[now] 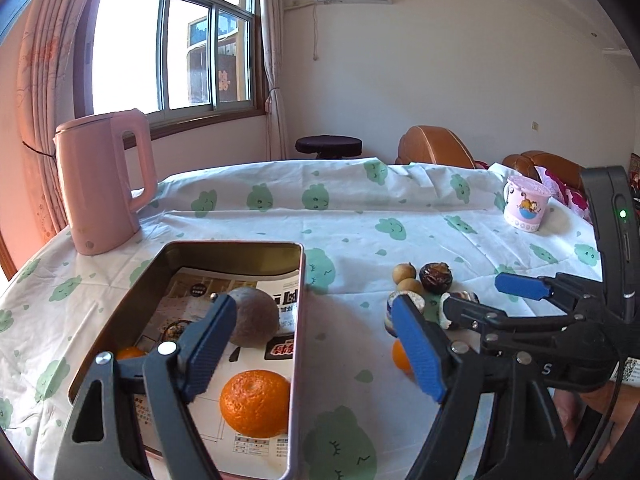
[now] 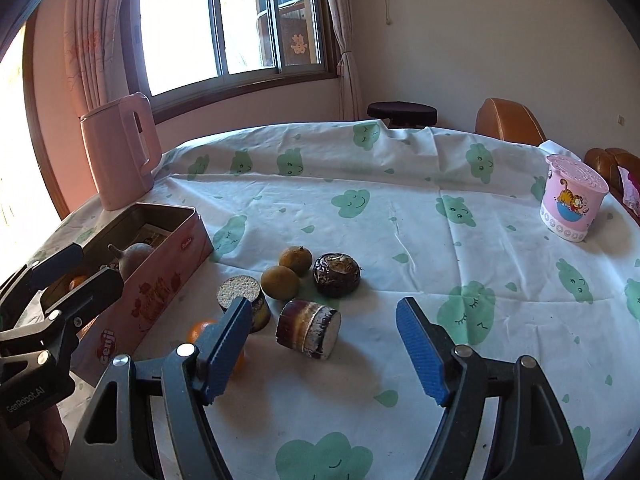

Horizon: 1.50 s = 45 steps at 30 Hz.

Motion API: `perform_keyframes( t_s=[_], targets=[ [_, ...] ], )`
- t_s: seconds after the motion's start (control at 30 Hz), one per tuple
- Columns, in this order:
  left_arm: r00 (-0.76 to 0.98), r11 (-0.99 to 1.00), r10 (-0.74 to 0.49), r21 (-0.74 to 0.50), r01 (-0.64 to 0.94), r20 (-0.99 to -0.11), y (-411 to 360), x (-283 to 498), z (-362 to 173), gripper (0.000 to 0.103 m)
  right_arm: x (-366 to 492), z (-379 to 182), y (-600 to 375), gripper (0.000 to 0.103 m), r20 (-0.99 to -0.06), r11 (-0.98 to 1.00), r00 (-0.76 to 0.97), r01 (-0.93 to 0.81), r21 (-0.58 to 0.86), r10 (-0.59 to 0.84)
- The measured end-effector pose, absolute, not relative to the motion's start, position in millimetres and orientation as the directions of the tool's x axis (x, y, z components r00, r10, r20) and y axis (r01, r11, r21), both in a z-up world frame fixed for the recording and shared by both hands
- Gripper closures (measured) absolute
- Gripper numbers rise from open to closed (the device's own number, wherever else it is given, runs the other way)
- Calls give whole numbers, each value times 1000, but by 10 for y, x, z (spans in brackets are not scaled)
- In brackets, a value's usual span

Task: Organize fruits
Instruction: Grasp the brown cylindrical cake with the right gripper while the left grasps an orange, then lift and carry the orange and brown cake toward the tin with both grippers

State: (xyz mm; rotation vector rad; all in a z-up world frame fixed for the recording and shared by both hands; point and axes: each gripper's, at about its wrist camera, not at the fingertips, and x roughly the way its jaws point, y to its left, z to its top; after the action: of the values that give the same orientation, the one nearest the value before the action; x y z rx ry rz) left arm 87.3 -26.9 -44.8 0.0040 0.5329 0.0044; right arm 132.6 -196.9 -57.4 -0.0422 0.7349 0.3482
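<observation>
left gripper (image 1: 316, 348): jaws apart, empty, above tin rim
tin (image 1: 301, 280): holds orange (image 1: 255, 403), brown round fruit (image 1: 256, 317)
right gripper (image 1: 482, 296): open over loose fruits (image 1: 424, 280)

Lighting: daylight came from the window (image 1: 172, 48), blown out to white glare. Tablecloth (image 2: 400, 216) was evenly lit, with soft shadows under the small items. Fisheye bending was strong at the edges, corners were vignetted black, and the left margins carried an orange-pink cast. Focus was mostly sharp.
</observation>
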Motion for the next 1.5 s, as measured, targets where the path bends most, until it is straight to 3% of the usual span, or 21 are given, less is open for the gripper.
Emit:
perform_keyframes(
  t_s=[0.13, 0.2, 0.5, 0.63, 0.83, 1.5],
  targets=[
    [851, 1000, -14, -4, 15, -525, -297, 901, -481, 21, 1452, -673, -1910, 31, -712, 937, 634, -335, 98, 302],
    [847, 1000, -27, -8, 26, -532, -325, 915, -490, 21, 1491, -719, -1907, 62, -732, 934, 606, -340, 114, 310],
    [802, 989, -128, -9, 150, -583, -663, 988, -548, 24, 1285, -611, -2290, 62, -685, 961, 685, -261, 88, 248],
    [740, 978, -161, -3, 210, -653, -836, 1117, -645, 35, 1294, -600, -2417, 62, -680, 964, 690, -240, 113, 251],
    [647, 972, -177, -28, 234, -742, -901, 1283, -807, 62, 1295, -603, -2392, 62, -680, 961, 685, -251, 118, 262],
    [766, 986, -141, -17, 167, -627, -758, 1096, -611, 62, 1149, -496, -2387, 62, -609, 944, 728, -305, 123, 315]
  ],
)
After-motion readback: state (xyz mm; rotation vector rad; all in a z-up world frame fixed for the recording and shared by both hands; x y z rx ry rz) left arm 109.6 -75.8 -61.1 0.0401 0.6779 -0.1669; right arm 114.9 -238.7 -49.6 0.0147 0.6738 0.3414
